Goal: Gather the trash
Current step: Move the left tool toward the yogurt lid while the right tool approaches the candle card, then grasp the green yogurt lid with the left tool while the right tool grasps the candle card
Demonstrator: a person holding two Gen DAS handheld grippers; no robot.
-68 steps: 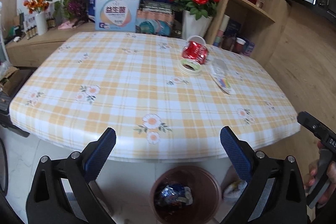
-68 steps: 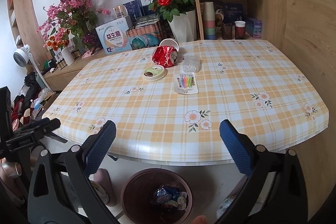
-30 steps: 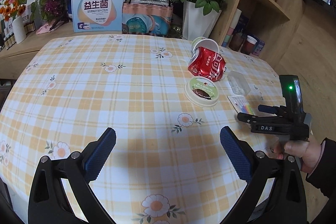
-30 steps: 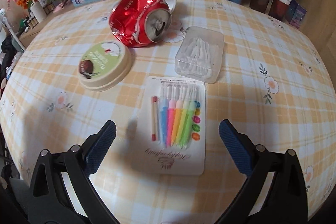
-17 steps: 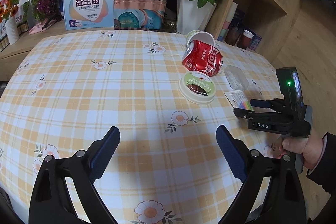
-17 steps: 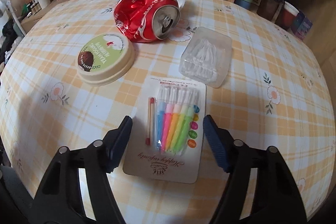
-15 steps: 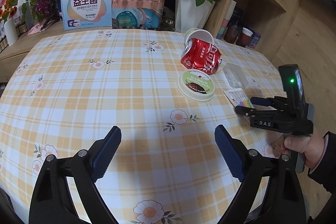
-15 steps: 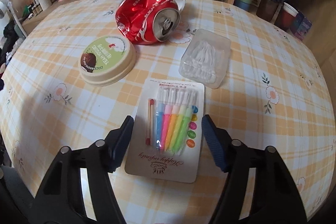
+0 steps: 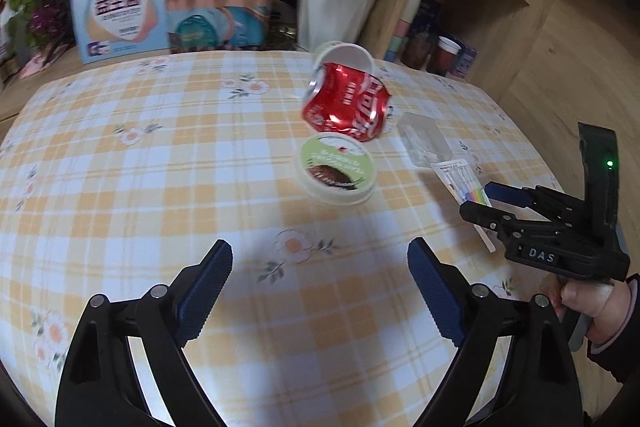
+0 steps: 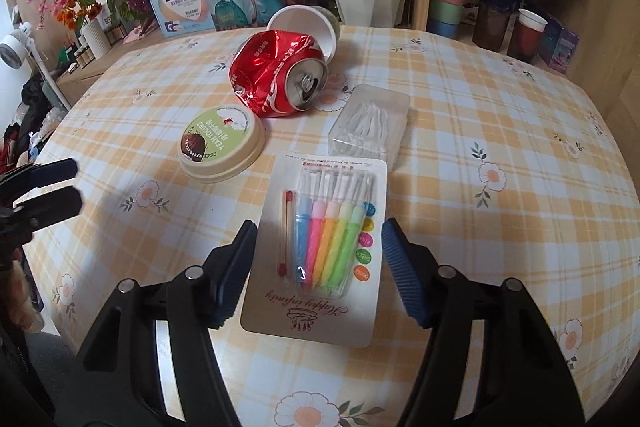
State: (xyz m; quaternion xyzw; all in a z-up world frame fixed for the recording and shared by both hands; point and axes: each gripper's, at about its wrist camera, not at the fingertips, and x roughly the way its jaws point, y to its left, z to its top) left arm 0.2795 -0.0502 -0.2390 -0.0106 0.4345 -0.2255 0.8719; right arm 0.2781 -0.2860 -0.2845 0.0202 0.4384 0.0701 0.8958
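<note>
Checked tablecloth (image 10: 500, 99): candle pack (image 10: 320, 247) lies flat at 12 o'clock from my right gripper (image 10: 318, 269), long axis along that line, between its parted fingers, unclamped; my left gripper (image 9: 320, 291), also spread, is farther off

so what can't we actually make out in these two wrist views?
- Candle pack: in the left wrist view the right gripper covers its near end.
- Paper cup: the crushed red can hides its lower part in both views.
- Clear plastic box: white contents too blurred to identify.
- Left gripper: cut off by the right wrist view's left edge.
- Trash bin: in neither view.
</note>
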